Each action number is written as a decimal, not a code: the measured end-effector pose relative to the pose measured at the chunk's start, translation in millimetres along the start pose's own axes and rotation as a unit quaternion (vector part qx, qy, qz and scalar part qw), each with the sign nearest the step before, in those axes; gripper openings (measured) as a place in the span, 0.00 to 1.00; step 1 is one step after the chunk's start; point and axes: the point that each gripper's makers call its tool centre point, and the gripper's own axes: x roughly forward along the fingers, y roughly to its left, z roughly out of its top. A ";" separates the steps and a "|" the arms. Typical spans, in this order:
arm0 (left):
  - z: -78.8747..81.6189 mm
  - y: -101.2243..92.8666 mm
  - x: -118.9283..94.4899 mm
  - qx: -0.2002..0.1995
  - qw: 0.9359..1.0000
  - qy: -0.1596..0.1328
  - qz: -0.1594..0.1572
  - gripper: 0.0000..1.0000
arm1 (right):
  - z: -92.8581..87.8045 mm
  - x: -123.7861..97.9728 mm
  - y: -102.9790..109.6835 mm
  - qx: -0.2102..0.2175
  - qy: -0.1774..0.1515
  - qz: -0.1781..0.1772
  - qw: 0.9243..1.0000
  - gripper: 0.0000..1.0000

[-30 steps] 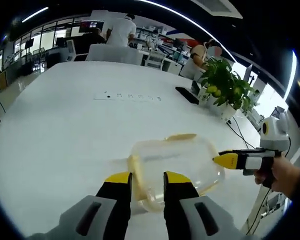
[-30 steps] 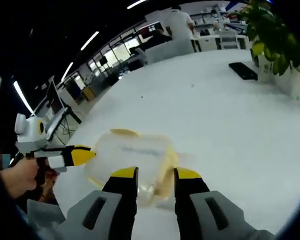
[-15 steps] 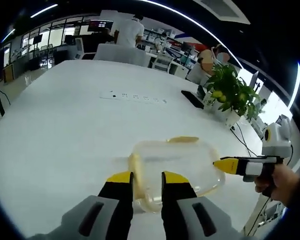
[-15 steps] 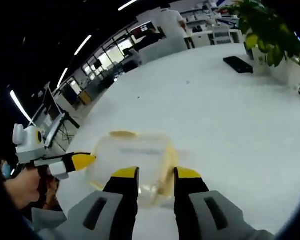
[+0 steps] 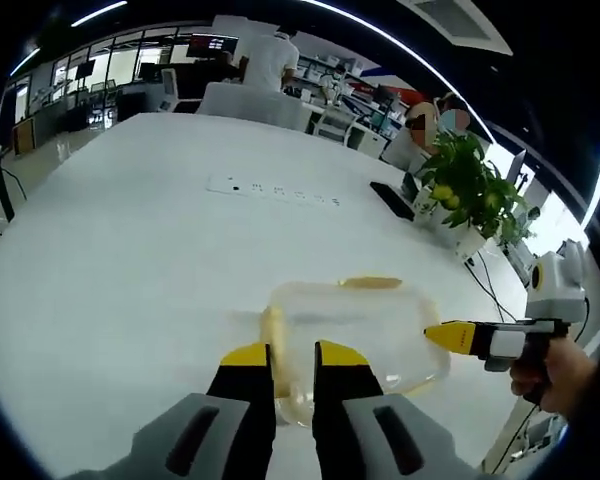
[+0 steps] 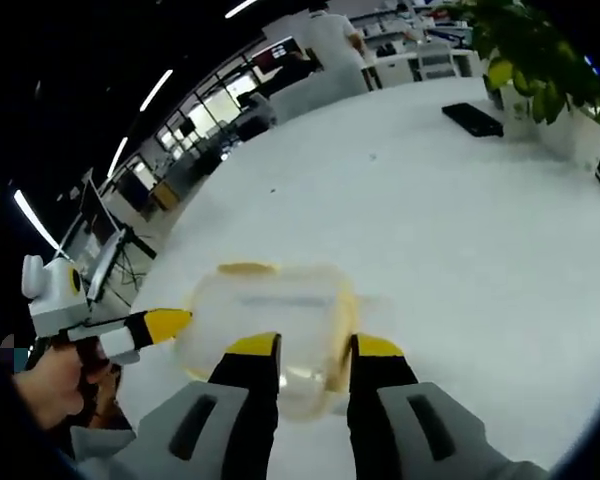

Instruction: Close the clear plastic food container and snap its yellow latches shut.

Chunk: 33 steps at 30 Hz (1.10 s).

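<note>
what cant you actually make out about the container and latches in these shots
- Near edge of the clear container: left gripper view, hidden behind the left gripper.
- Same in the right gripper view: the right gripper covers the container's near side.
- Yellow latches: blurred; snapped or loose, cannot tell.
- Lid seating: clear plastic on the white table, seam unreadable.

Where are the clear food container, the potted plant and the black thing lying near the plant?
clear food container (image 5: pixel 355 325), left gripper view, on its lid top.
potted plant (image 5: pixel 467 180), left gripper view, on its leaves.
black thing (image 6: pixel 472 118), right gripper view, on its flat top.
</note>
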 end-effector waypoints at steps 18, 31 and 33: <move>2.0 0.8 -3.4 0.032 0.999 0.021 -0.019 0.15 | -8.0 -2.7 5.1 -0.023 0.004 0.019 1.000 0.26; -1.4 5.8 0.6 -0.046 0.998 0.028 -0.025 0.19 | -9.6 -2.7 6.5 -0.025 0.004 0.015 1.000 0.25; -1.9 4.9 0.4 -0.048 0.998 0.029 -0.024 0.18 | -9.8 -2.7 6.7 -0.024 0.005 0.013 1.000 0.25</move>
